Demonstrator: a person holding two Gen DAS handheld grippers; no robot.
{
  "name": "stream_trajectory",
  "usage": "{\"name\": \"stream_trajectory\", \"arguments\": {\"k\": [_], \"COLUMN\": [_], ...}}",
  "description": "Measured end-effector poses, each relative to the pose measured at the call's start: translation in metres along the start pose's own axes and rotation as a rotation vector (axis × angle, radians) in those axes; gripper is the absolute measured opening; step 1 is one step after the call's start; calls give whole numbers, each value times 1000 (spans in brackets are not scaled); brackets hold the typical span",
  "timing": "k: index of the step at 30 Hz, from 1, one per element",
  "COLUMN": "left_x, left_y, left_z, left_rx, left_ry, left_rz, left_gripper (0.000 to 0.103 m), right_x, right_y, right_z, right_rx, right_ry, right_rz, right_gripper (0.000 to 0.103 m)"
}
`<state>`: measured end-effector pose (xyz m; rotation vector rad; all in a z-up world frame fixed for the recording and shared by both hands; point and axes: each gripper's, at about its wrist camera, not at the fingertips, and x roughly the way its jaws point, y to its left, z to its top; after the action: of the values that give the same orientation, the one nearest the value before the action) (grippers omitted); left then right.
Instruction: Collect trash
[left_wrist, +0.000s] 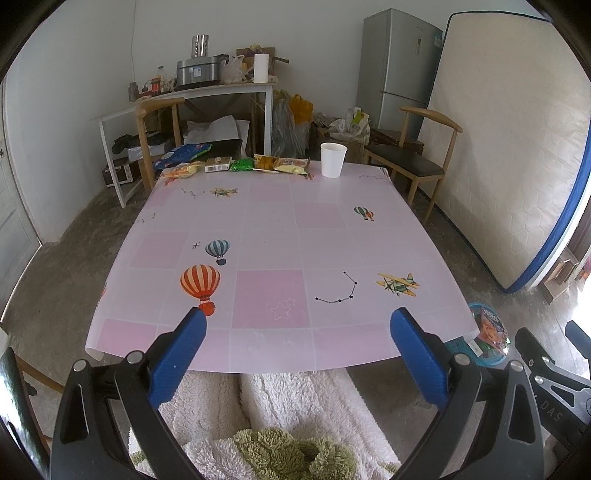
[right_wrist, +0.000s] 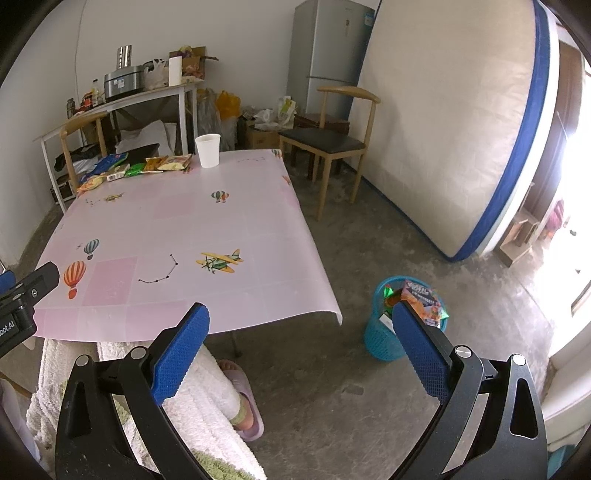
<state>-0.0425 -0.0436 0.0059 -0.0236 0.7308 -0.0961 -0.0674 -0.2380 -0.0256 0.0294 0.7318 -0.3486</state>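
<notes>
Several snack wrappers (left_wrist: 236, 164) lie in a row at the far edge of the pink table (left_wrist: 280, 258), next to a white paper cup (left_wrist: 333, 159). They also show in the right wrist view: wrappers (right_wrist: 147, 166), cup (right_wrist: 208, 150). A teal trash basket (right_wrist: 391, 332) holding wrappers stands on the floor right of the table; it also shows in the left wrist view (left_wrist: 487, 336). My left gripper (left_wrist: 297, 319) is open and empty over the table's near edge. My right gripper (right_wrist: 299, 314) is open and empty, off the table's near right corner, with the basket by its right finger.
Wooden chairs stand behind the table's far left (left_wrist: 159, 122) and far right (left_wrist: 417, 155). A mattress (right_wrist: 443, 129) leans on the right wall beside a fridge (right_wrist: 328, 55). A cluttered side table (left_wrist: 192, 92) is at the back. The person's legs (right_wrist: 207, 387) are below the table edge.
</notes>
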Motion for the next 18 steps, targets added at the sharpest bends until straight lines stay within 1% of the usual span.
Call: {"name": "stream_trajectory", "arguments": {"k": [18], "left_x": [0], "left_y": [0], "left_z": [0], "left_rx": [-1], "left_ry": [1], "left_rz": [0], "left_gripper": [98], "right_x": [0], "right_y": [0], "right_z": [0], "right_rx": [1], "right_ry": [1], "right_rz": [2], "right_gripper": [95]}}
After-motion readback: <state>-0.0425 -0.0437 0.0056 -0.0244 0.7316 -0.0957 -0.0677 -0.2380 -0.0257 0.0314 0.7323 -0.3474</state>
